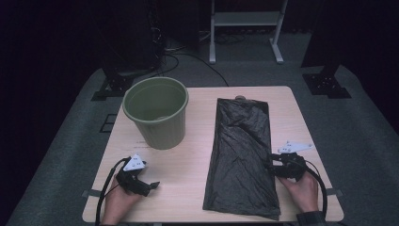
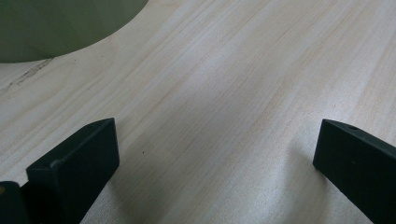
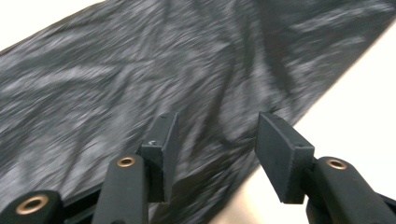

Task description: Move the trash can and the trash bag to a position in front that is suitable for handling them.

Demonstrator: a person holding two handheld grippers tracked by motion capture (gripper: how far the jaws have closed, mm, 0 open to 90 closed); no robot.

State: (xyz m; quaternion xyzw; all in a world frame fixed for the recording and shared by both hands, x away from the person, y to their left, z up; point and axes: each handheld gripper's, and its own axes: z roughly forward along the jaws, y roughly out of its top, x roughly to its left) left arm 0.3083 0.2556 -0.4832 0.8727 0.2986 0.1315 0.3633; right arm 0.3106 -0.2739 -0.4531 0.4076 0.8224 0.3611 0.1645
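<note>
- The black bag (image 1: pixel 242 157) lies flat and crinkled along the right half of the desk (image 1: pixel 193 183), just right of the green bin (image 1: pixel 156 112)
- The right hand-held gripper (image 1: pixel 273 162) sits at the bag's right edge, jaws partly apart, pressing nothing
- The left hand-held gripper (image 1: pixel 153 185) hovers over bare desk near the bin, jaws wide apart and empty

Light wooden table (image 1: pixel 202 188), pale grain, set on grey carpet. On it: a green bucket (image 1: pixel 157 113) standing upright at the far left, and a black plastic bag (image 1: pixel 242 157) spread flat and crinkled on the right half, running from the far edge to just short of the near edge. Bucket and bag are apart, bare wood between them.
</note>
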